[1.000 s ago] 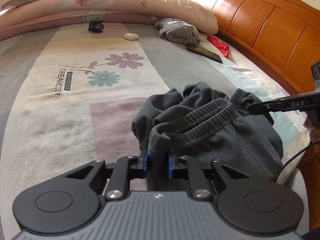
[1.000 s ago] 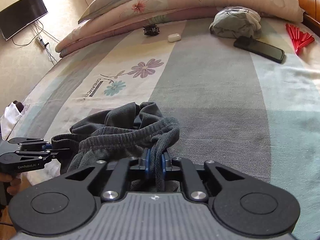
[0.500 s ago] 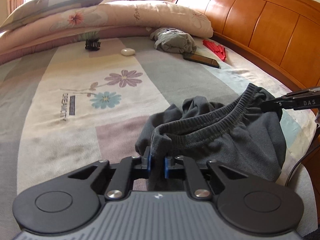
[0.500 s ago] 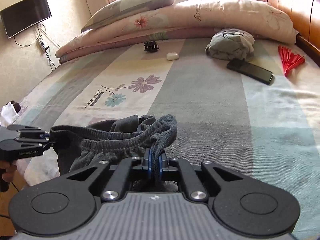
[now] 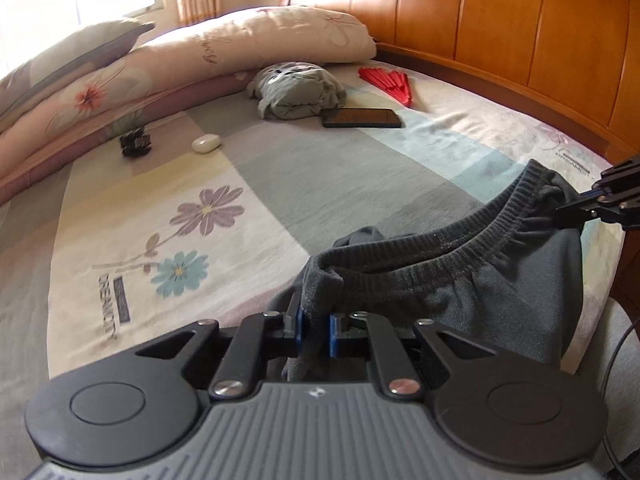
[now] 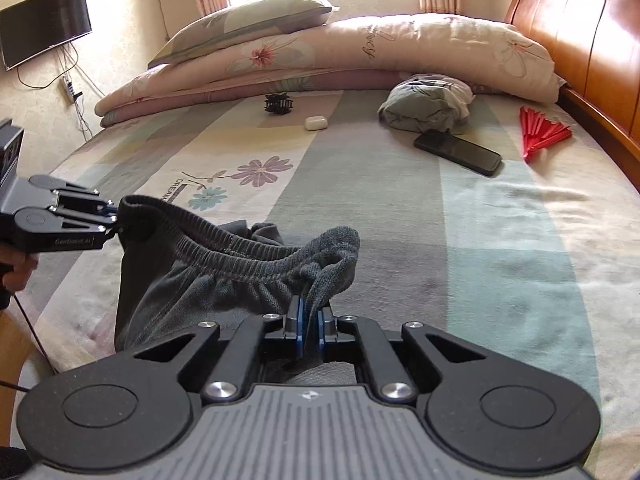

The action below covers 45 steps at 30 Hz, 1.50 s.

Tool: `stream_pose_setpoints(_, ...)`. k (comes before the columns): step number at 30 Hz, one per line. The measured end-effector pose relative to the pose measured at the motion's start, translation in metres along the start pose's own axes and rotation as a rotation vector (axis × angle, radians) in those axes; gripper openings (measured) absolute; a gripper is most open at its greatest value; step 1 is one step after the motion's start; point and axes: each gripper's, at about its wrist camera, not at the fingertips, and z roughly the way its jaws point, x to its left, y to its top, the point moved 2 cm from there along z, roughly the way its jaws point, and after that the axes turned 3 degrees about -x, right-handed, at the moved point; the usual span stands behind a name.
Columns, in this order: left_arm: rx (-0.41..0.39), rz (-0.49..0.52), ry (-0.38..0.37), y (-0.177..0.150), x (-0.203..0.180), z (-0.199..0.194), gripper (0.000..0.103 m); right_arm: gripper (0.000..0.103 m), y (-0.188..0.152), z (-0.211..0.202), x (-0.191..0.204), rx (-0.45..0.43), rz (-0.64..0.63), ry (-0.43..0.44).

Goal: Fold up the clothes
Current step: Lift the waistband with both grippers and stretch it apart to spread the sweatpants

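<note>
Dark grey trousers [image 5: 492,300] with a ribbed elastic waistband hang between my two grippers above the bed; they also show in the right wrist view [image 6: 224,276]. My left gripper [image 5: 315,330] is shut on one end of the waistband. My right gripper [image 6: 309,330] is shut on the other end. The waistband is stretched between them and the legs hang down out of sight. The right gripper shows at the right of the left wrist view [image 5: 576,210], the left gripper at the left of the right wrist view [image 6: 110,220].
On the floral bedsheet [image 6: 500,240] lie a folded grey-green garment [image 6: 424,110], a black phone [image 6: 458,152], a red fan [image 6: 540,132], a white earbud case [image 6: 316,123] and a black hair clip [image 6: 278,103]. Pillows and a rolled quilt [image 6: 360,52] lie at the far side, a wooden headboard [image 5: 520,28] on the right.
Both grippers have lifted and moved apart, raising the trousers off the bed and pulling the waistband taut. The cameras tilted up, showing more of the room.
</note>
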Motion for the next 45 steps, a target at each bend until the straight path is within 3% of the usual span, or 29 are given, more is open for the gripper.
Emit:
stream_pose_setpoints(14, 0.003, 0.207, -0.038, 0.077, -0.054, 0.066, 0.008, 0.008, -0.019, -0.02, -0.043, -0.017, 0.084, -0.091)
stream_pose_setpoints(21, 0.003, 0.263, -0.05, 0.112, -0.083, 0.108, 0.008, 0.008, -0.023, -0.022, -0.063, -0.027, 0.132, -0.137)
stream_pose_setpoints(36, 0.021, 0.404, -0.139, 0.181, -0.186, 0.217, 0.007, 0.008, -0.044, -0.026, -0.122, -0.041, 0.304, -0.267)
stream_pose_setpoints(45, 0.053, 0.443, -0.149, 0.193, -0.22, 0.262, 0.007, 0.004, -0.057, -0.027, -0.156, -0.045, 0.379, -0.344)
